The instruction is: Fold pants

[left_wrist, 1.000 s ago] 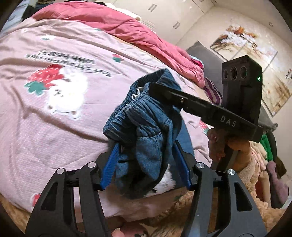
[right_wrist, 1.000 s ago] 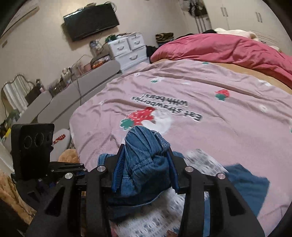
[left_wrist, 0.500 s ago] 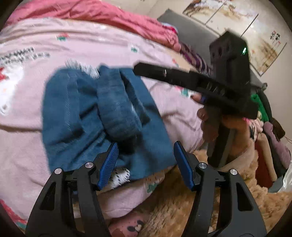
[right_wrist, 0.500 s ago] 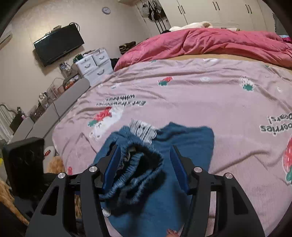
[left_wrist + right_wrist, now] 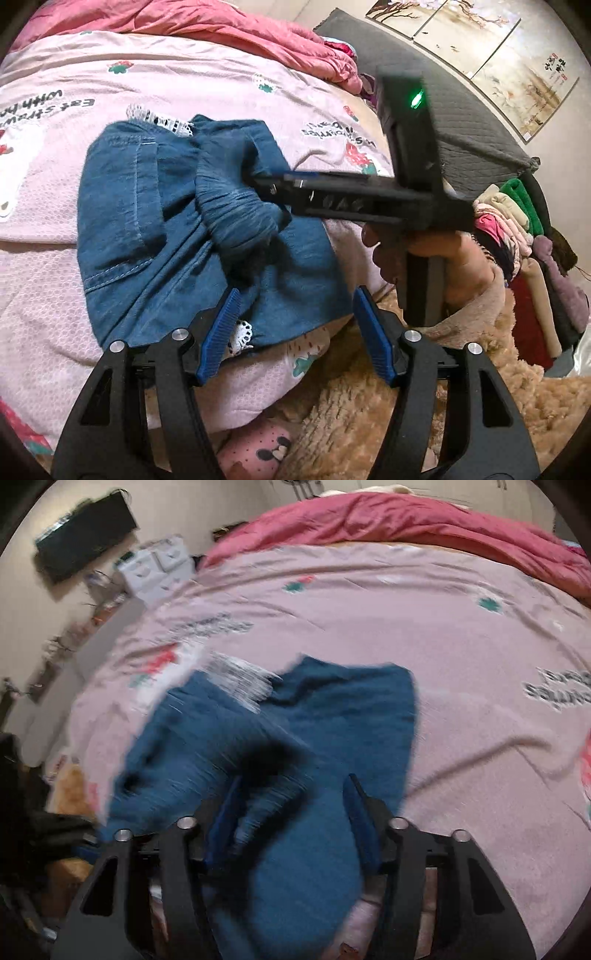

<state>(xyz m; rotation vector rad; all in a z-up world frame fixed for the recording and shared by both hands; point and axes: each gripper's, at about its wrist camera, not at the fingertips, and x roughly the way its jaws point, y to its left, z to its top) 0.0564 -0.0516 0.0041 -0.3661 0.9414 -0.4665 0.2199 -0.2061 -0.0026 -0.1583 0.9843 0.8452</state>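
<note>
The blue denim pants [image 5: 155, 229] lie crumpled on the pink bedspread [image 5: 184, 77] near the bed's front edge, with white lace trim at the far and near ends. The gathered waistband [image 5: 236, 214] forms a raised roll in the middle. My left gripper [image 5: 293, 317] is open and empty, just above the near edge of the pants. My right gripper [image 5: 258, 182] reaches in from the right over the waistband roll. In the blurred right wrist view the pants [image 5: 332, 716] spread under my open right gripper [image 5: 291, 801].
A red duvet [image 5: 207, 26] is heaped at the far side of the bed. A grey headboard [image 5: 461, 122] and stacked folded clothes [image 5: 517, 221] are to the right. A brown fluffy rug [image 5: 369, 406] lies below the bed edge. White drawers [image 5: 155, 568] and a TV [image 5: 81, 535] stand at the left wall.
Both grippers held the bunched pants up a second ago. They have opened and let go, and the pants now lie spread on the bed.
</note>
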